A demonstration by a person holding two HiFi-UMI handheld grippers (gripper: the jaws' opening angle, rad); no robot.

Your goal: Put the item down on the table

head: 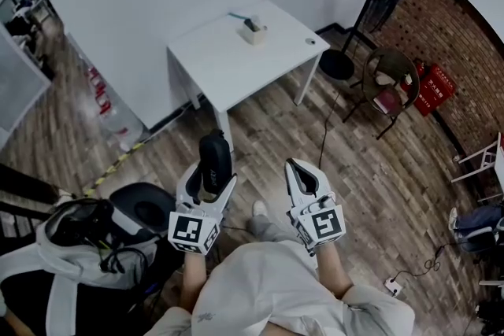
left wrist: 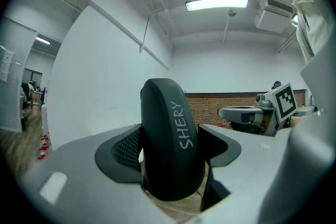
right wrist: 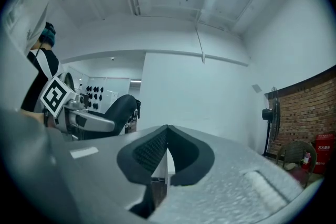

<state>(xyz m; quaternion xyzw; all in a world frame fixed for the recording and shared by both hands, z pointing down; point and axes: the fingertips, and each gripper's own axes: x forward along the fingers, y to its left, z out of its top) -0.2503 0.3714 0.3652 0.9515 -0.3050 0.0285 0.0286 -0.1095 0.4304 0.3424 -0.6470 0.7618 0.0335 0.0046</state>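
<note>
The left gripper (head: 211,169) and right gripper (head: 299,169) are showing white shells, black pads (right wrist: 149,152) and marker cubes (head: 193,230); the person (head: 272,307) is wearing a pale top (head: 252,279).

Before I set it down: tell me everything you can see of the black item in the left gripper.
The black item is a smooth, matte, rounded oblong with white lettering SHERY along one side. It is clamped lengthwise between the left gripper's dark pads, jutting past them, in the air over the wood floor, short of the white table.
</note>
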